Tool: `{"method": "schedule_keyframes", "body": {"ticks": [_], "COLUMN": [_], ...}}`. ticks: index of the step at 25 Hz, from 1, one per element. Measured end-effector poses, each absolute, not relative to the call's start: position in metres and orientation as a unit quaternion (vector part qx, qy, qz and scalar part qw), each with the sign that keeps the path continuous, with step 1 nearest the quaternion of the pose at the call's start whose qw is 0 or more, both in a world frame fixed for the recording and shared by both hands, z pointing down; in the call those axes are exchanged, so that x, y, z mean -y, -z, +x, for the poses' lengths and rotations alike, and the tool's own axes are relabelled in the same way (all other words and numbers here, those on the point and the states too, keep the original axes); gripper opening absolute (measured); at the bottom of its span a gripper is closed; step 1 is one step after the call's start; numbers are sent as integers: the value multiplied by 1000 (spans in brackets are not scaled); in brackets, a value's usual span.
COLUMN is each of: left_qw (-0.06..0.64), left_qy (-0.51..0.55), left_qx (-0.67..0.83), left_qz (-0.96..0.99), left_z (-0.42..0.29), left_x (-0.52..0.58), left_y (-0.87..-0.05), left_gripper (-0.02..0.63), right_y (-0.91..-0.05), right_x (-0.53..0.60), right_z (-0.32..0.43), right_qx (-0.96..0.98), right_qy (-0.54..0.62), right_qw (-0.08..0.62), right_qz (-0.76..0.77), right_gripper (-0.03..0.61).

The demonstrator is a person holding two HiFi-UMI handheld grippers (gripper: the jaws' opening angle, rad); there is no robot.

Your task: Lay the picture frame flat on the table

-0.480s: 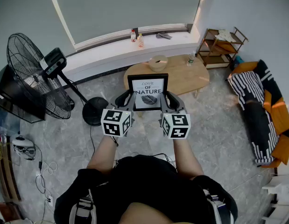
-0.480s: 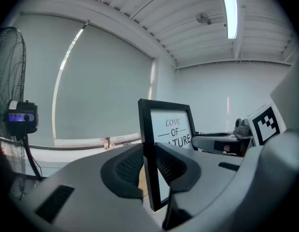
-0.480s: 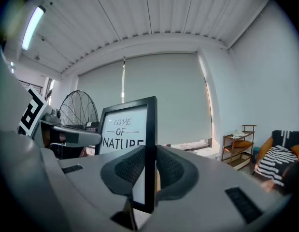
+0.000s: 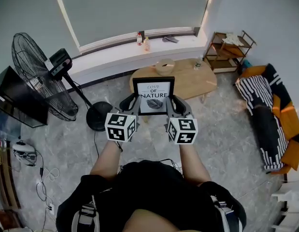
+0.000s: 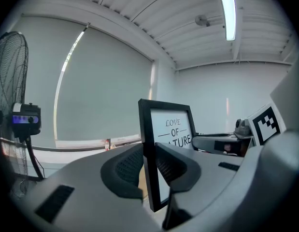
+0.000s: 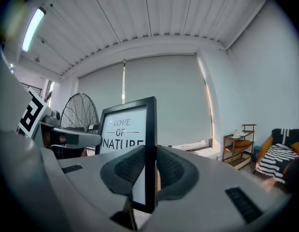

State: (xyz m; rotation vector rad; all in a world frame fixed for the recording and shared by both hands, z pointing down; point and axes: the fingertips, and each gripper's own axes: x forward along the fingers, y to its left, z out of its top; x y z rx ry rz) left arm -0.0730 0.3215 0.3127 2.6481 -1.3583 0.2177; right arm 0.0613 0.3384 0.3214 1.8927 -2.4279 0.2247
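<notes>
A black picture frame (image 4: 153, 95) with a white print reading "LOVE OF NATURE" is held upright in the air, between me and the oval wooden table (image 4: 188, 81). My left gripper (image 4: 132, 103) is shut on the frame's left edge (image 5: 148, 158). My right gripper (image 4: 172, 103) is shut on its right edge (image 6: 150, 149). In both gripper views the pads press on the frame's black border from both sides. The frame's lower part is hidden behind the jaws.
A wooden bowl (image 4: 164, 66) and a small glass (image 4: 197, 63) stand on the table. A standing fan (image 4: 40, 76) is at the left, a wooden shelf (image 4: 230, 50) and a striped sofa (image 4: 270, 115) at the right. Bottles (image 4: 142, 40) stand on the window ledge.
The view has shifted slightly to the right; the frame and both grippers hold the same pose in front of me.
</notes>
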Motion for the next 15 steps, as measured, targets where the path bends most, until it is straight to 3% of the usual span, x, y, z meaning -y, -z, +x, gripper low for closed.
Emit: {"method": "schedule_keyframes", "body": {"ticks": [15], "left_qw": [74], "left_qy": [-59], "left_qx": [434], "left_qz": [896], "left_z": [-135], "left_x": [-302], "left_y": [-319], "left_gripper": [91], "right_y": [-330], "right_x": [-326], "right_z": [-2], "right_qx": [774], "right_qy": [-70], "right_qw": [34], "right_qz": [628], "right_gripper": [91]}}
